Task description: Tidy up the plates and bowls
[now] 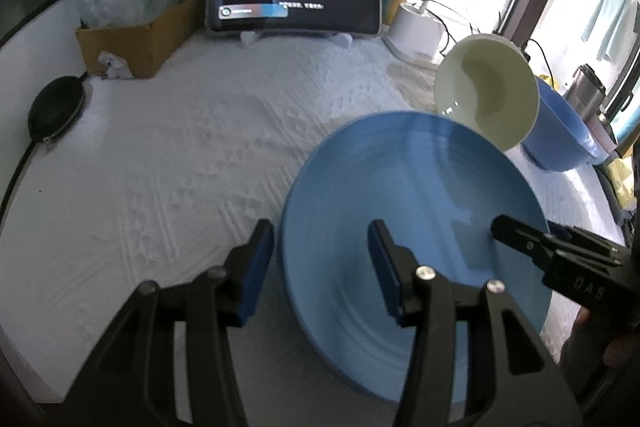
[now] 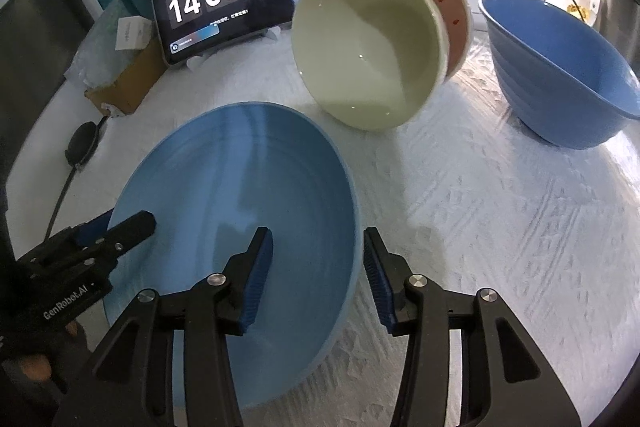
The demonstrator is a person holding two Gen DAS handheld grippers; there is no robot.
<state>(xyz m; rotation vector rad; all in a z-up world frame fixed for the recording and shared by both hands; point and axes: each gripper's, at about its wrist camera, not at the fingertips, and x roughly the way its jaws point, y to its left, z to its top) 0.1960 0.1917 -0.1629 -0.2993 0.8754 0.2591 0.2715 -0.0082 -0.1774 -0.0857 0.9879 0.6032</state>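
The light blue plate (image 2: 240, 211) lies on the white textured tabletop (image 2: 480, 227), low and left of centre in the right wrist view. Both grippers straddle its rim from opposite sides. The left gripper (image 1: 322, 271) has one finger outside the rim and one over the dish. The right gripper (image 2: 318, 279) stands the same way at the opposite edge. On both, the fingers stand apart with a gap to the rim, so neither grips the plate yet.

Little appears sorted so far. At upper centre of that view a cream bowl (image 2: 368, 55) leans tipped on its side against a pink speckled bowl (image 2: 452, 15). A deep blue bowl (image 2: 560, 75) sits upright at upper right, well apart. Judging by this, the plate and the bowls are not yet stacked or grouped.
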